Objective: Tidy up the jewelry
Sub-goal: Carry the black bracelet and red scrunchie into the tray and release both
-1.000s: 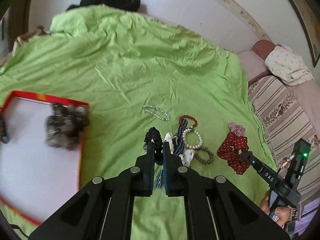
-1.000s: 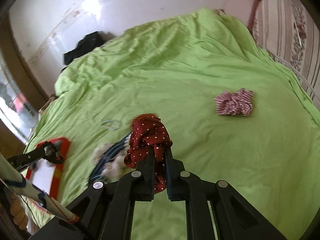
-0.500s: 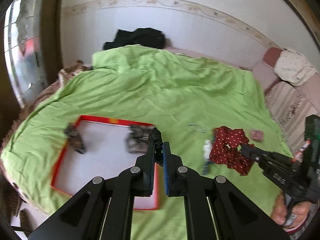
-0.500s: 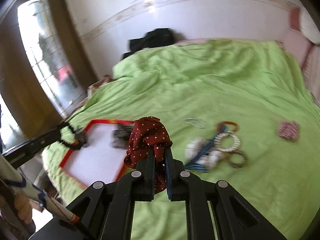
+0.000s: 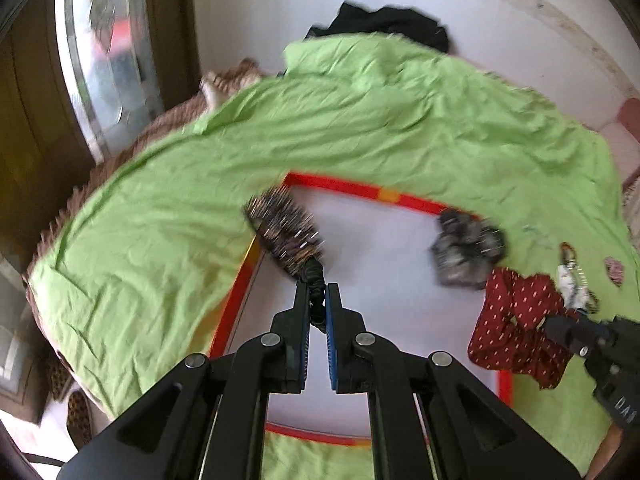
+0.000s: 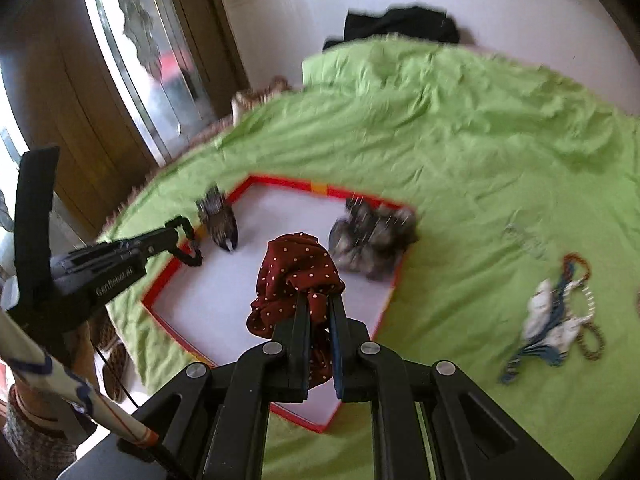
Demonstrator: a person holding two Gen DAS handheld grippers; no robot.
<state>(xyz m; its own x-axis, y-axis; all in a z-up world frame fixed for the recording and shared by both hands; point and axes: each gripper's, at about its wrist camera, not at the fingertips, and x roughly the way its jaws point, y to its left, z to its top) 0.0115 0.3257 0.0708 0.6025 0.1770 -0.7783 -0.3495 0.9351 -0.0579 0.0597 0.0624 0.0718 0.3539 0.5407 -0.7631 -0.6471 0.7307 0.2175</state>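
Observation:
My left gripper is shut on a black hair tie and holds it over the left part of a red-rimmed white tray; the hair tie also shows in the right wrist view. My right gripper is shut on a dark red polka-dot scrunchie above the tray; the scrunchie also shows in the left wrist view. A brown spiky scrunchie and a grey fuzzy scrunchie lie in the tray.
A pile of bracelets and a blue-and-white hair band lies on the green bedsheet right of the tray. A black garment sits at the bed's far end. A window and wooden frame stand left.
Both grippers have swung left from the jewelry pile to above the tray, each still holding its item. The tray now fills the middle of both views.

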